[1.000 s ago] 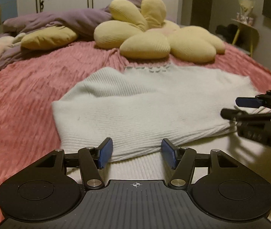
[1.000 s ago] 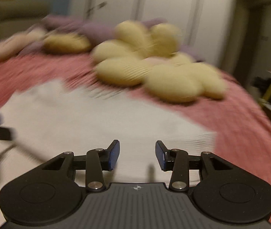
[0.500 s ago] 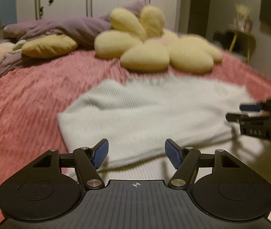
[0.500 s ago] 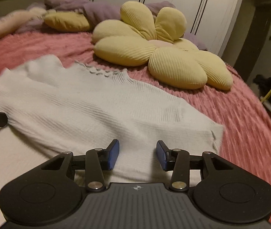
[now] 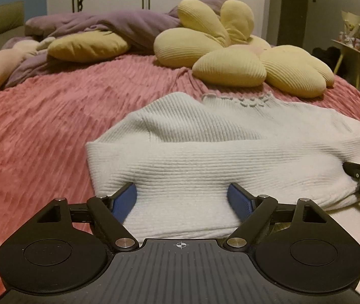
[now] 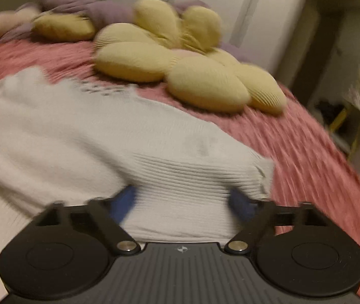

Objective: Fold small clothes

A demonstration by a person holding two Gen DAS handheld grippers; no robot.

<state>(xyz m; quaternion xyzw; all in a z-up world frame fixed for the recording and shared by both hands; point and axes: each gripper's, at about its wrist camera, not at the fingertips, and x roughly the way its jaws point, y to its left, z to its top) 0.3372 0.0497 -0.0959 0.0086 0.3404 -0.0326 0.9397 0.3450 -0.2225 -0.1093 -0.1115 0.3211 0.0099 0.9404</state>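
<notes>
Spread flat on the ribbed pink bedspread [image 5: 53,116] lies the white ribbed knit sweater [image 5: 205,152], ready for folding; left gripper [image 5: 182,197] and right gripper [image 6: 183,200] both gape wide over its near hem, holding nothing.

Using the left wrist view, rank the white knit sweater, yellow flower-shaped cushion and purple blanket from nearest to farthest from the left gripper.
1. White knit sweater, right at the left gripper.
2. Yellow flower-shaped cushion, beyond, right of centre.
3. Purple blanket, farthest, back left.
</notes>
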